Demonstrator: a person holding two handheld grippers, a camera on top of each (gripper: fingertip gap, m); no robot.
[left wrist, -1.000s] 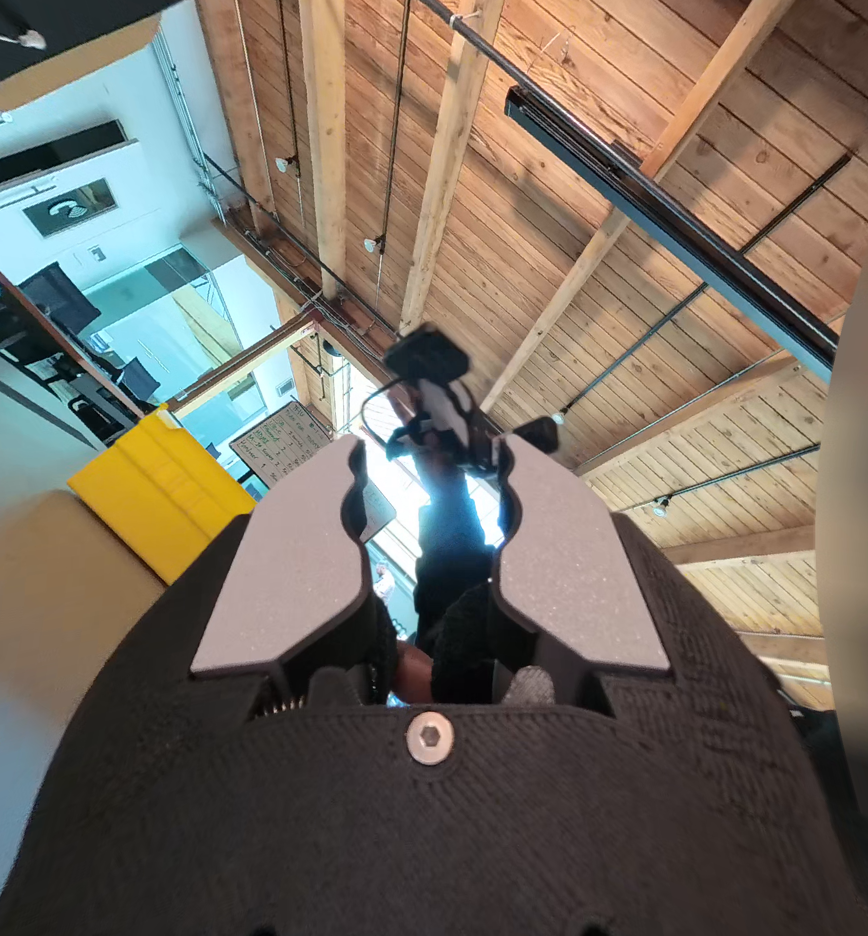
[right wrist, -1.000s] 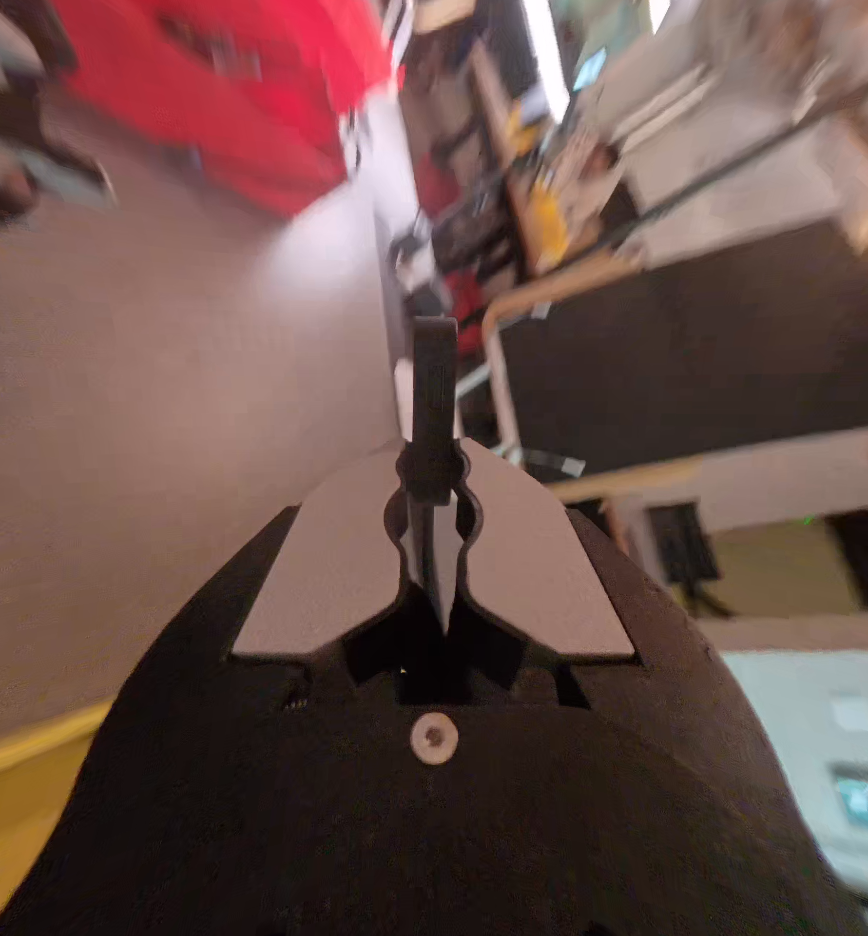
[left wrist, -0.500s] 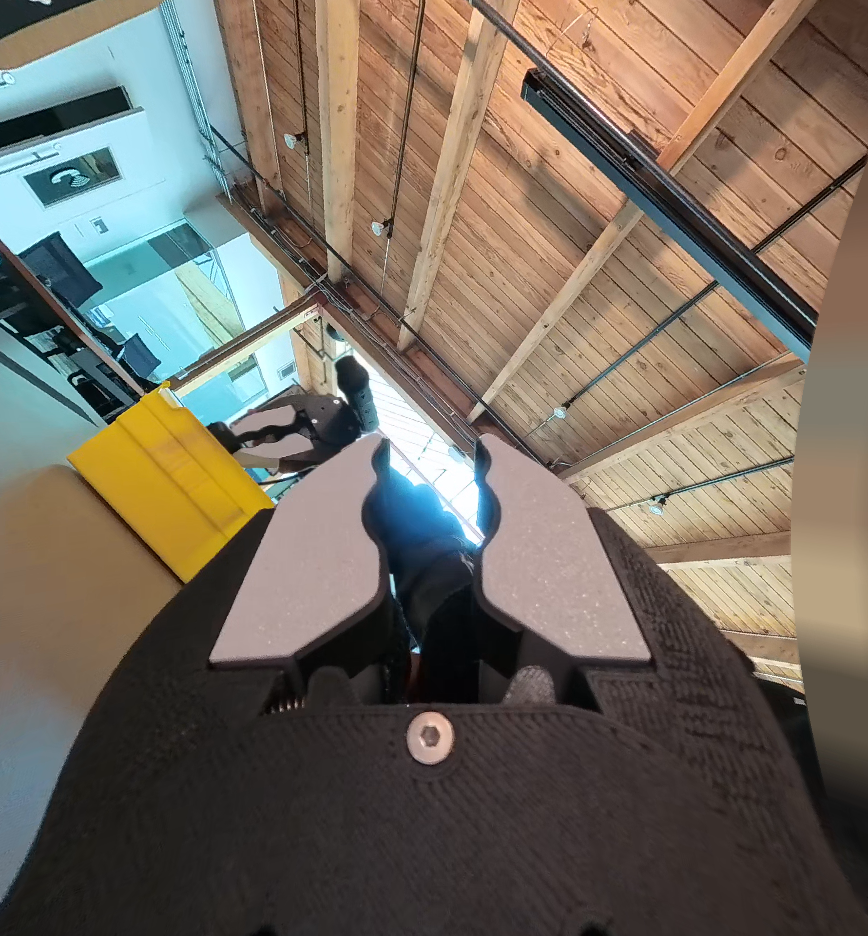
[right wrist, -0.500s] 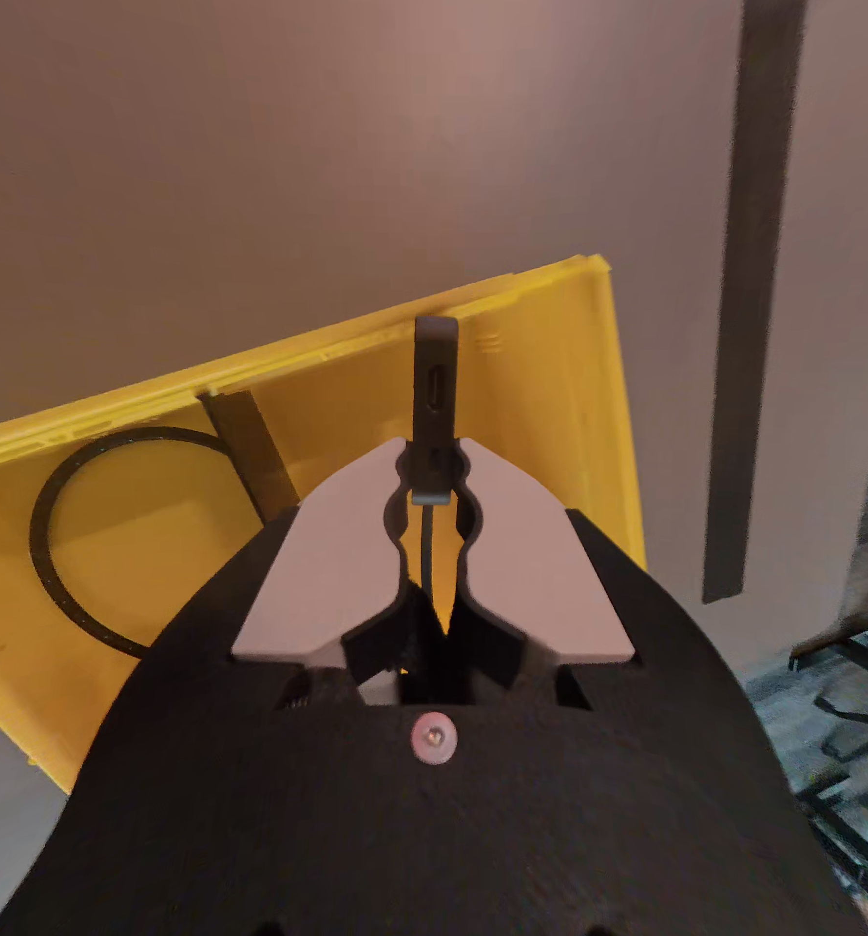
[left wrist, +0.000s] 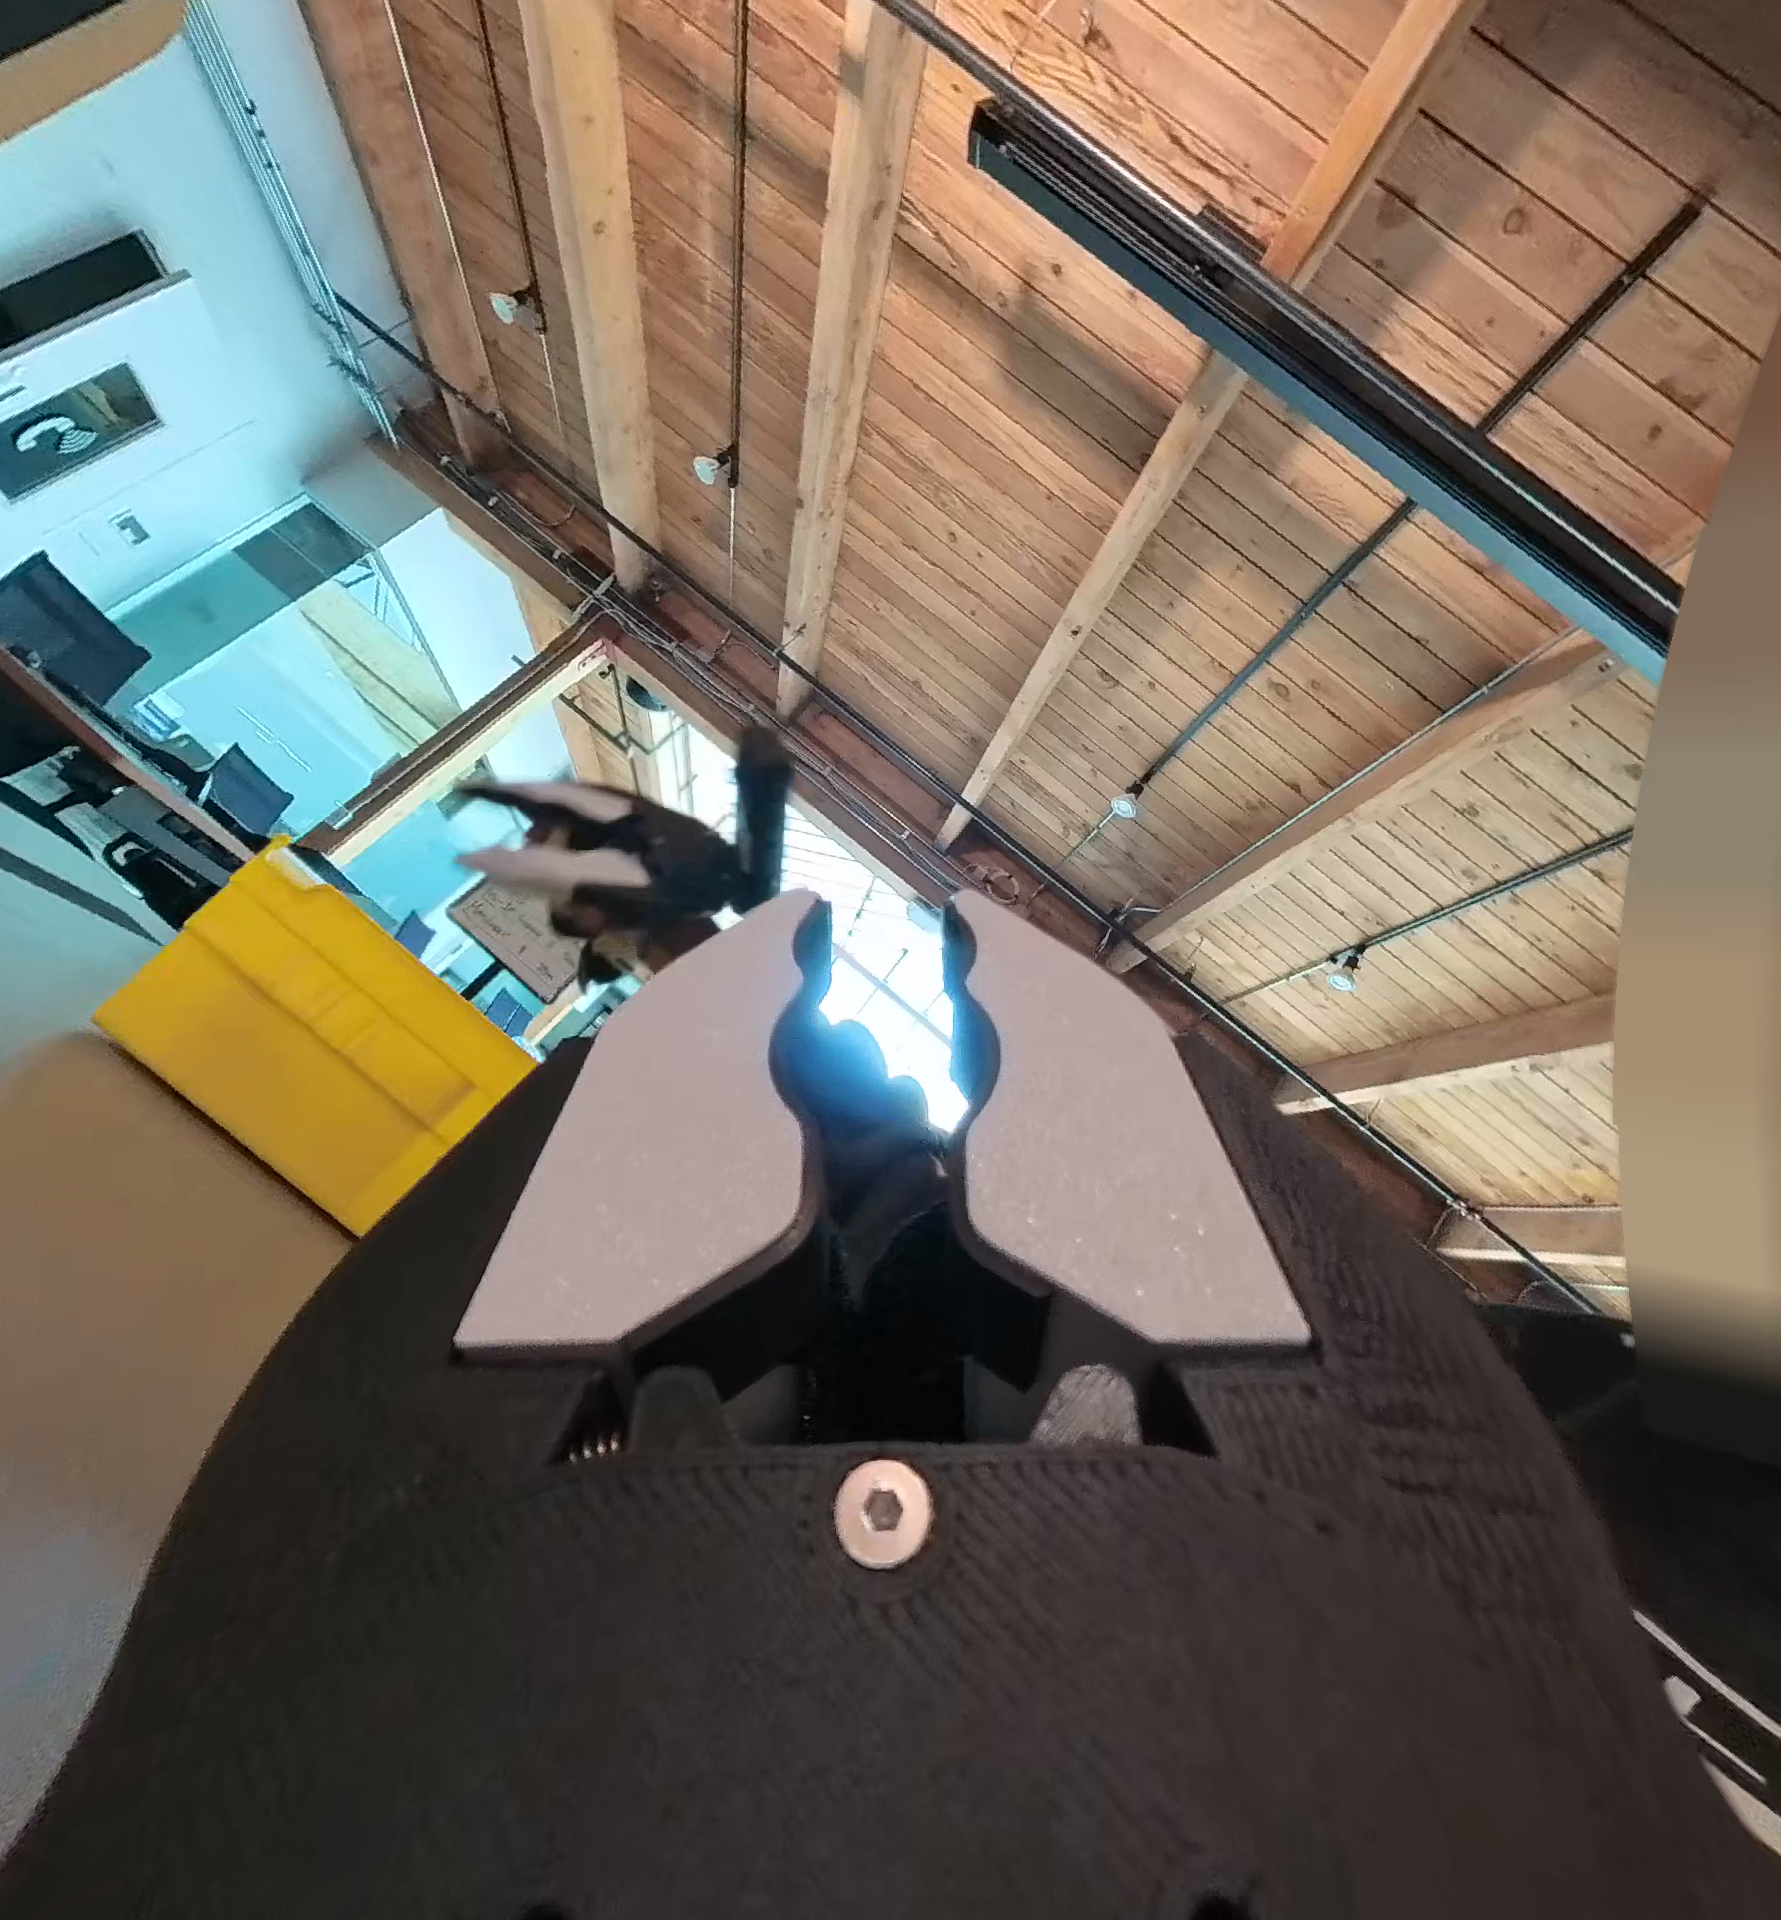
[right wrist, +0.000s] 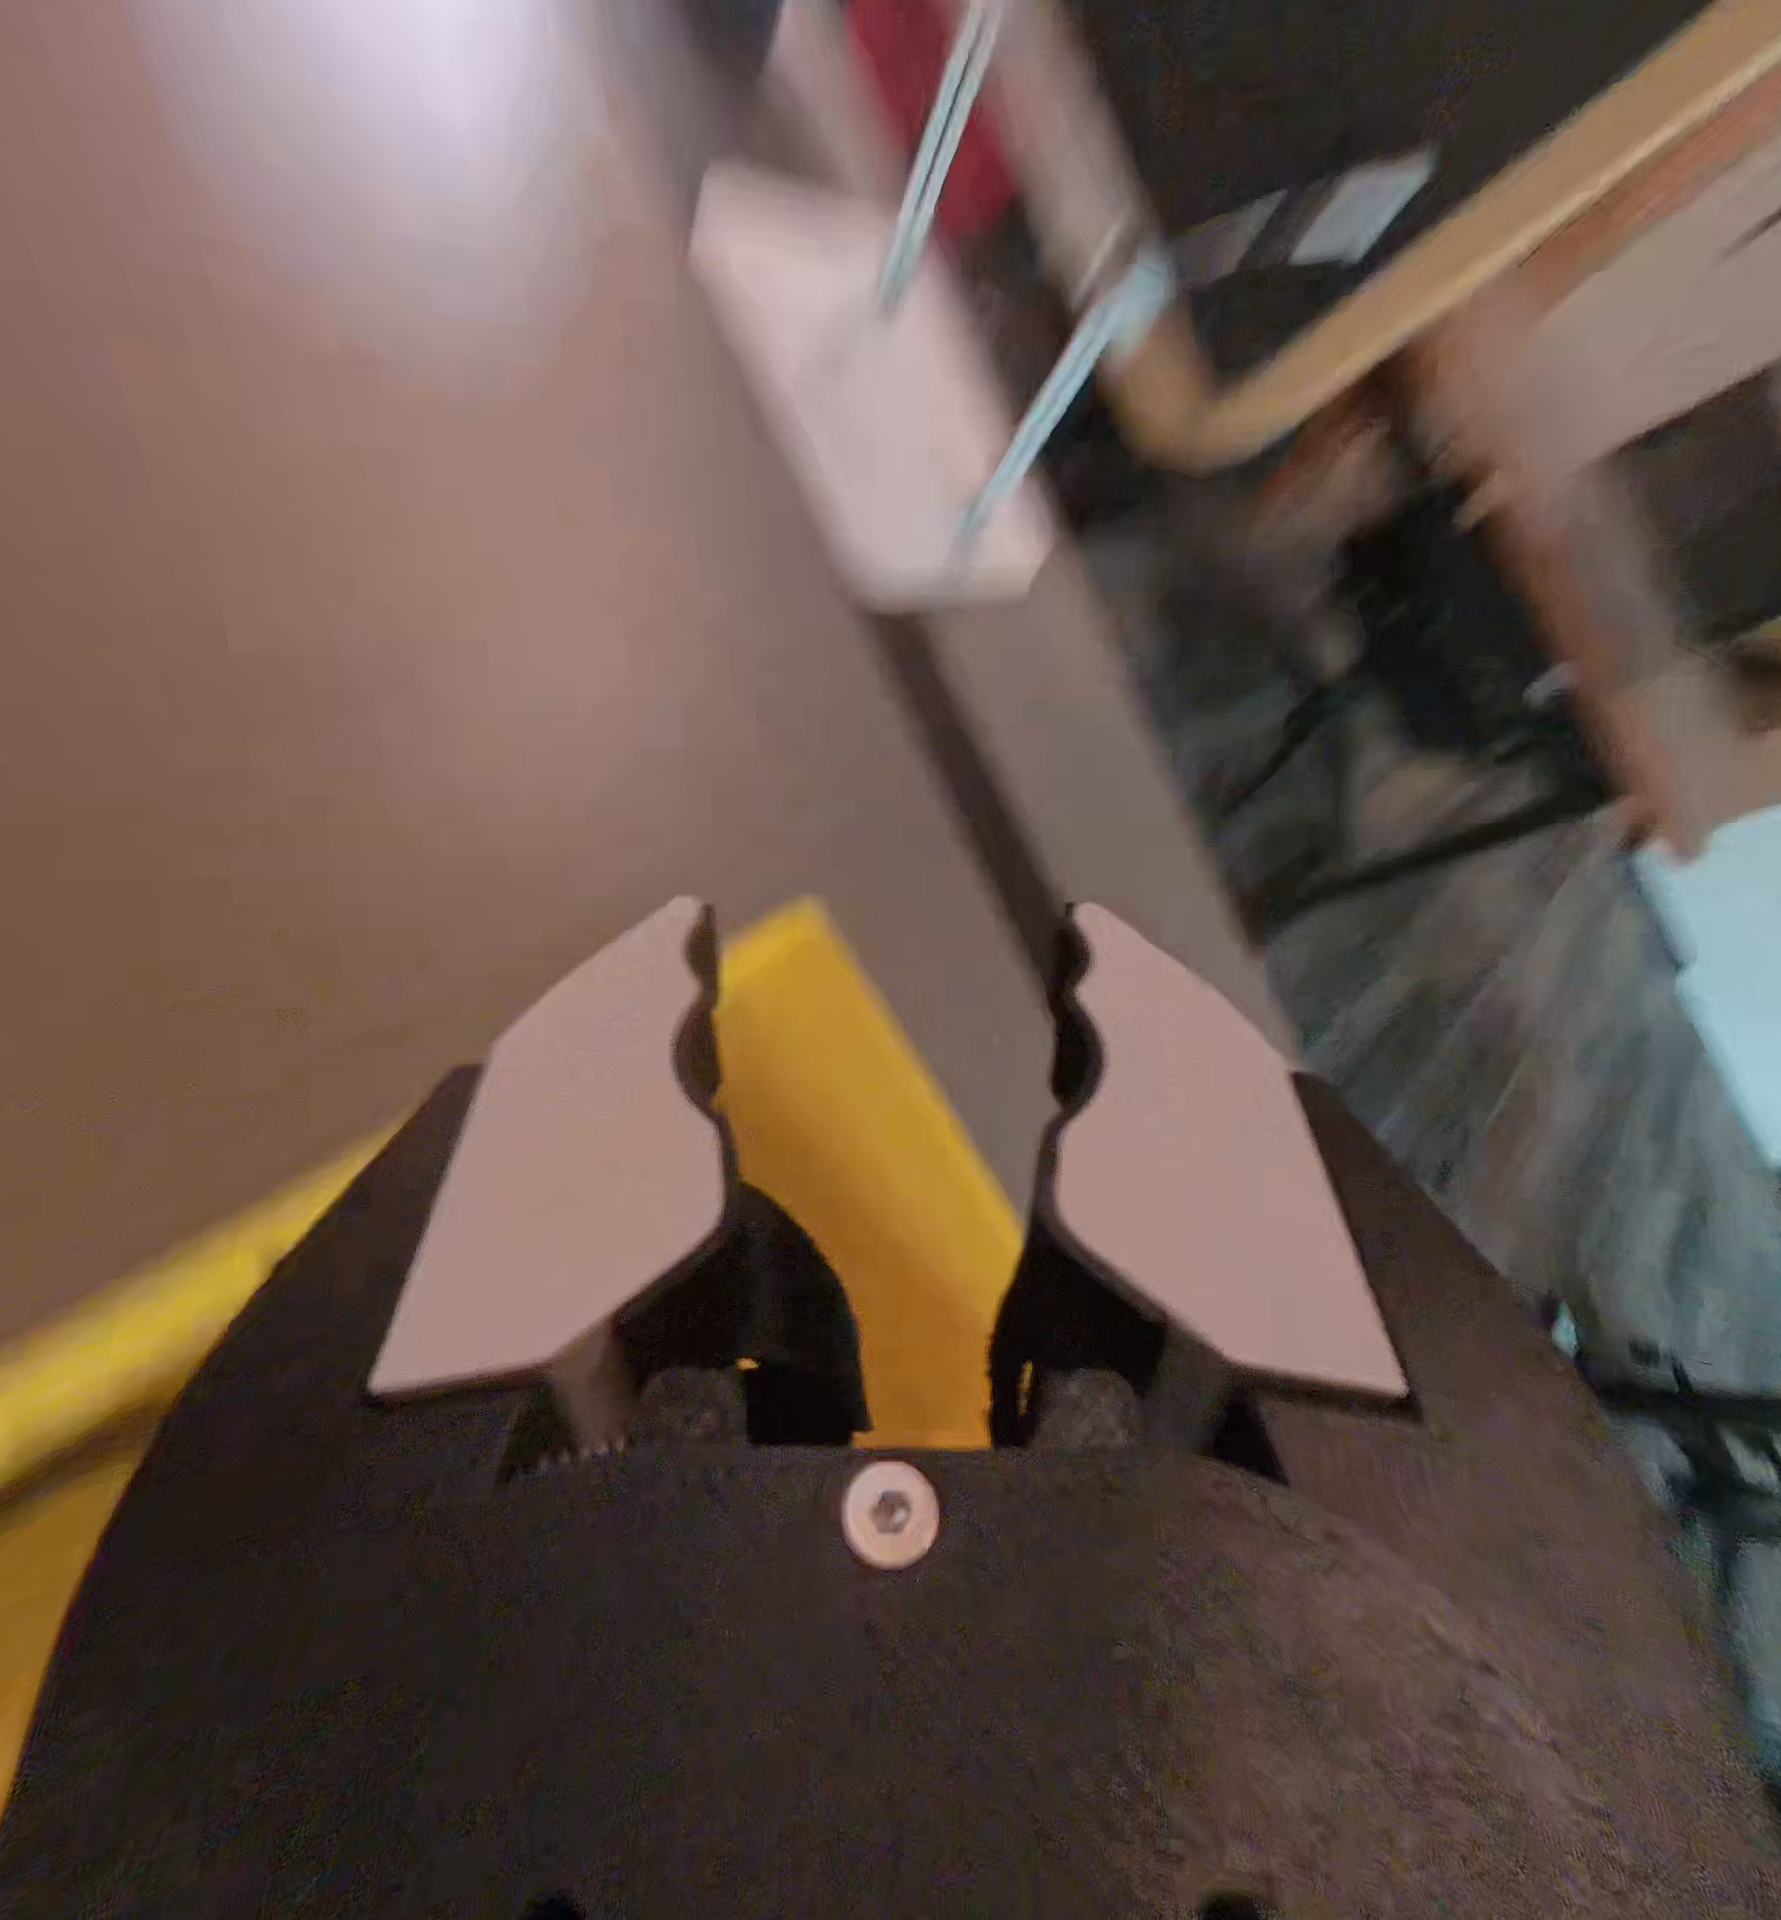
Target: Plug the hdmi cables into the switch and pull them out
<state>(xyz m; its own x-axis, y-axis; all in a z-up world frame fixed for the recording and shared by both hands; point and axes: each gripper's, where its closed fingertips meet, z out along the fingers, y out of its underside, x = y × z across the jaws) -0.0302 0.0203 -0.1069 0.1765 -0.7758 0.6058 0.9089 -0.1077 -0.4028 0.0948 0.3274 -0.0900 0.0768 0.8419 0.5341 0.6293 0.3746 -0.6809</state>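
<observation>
My left gripper (left wrist: 881,914) points up at the wooden ceiling. Its fingers stand a narrow gap apart with nothing between the tips; only a dark backlit shape shows behind them. My right gripper (right wrist: 886,920) is wide open and empty, over the corner of a yellow bin (right wrist: 865,1091). It also shows blurred in the left wrist view (left wrist: 543,842), above the yellow bin (left wrist: 314,1039). No HDMI cable and no switch show in either view. The right wrist view is blurred by motion.
A tan surface (right wrist: 294,623) fills the left of the right wrist view. A white block (right wrist: 865,395) and wooden desk frames (right wrist: 1437,260) lie beyond it. A blurred patch (left wrist: 1748,727) covers the right edge of the left wrist view.
My right gripper held a black cable plug over the yellow bin half a second ago; now it is open, empty and swinging away. My left fingers have closed to a narrower gap.
</observation>
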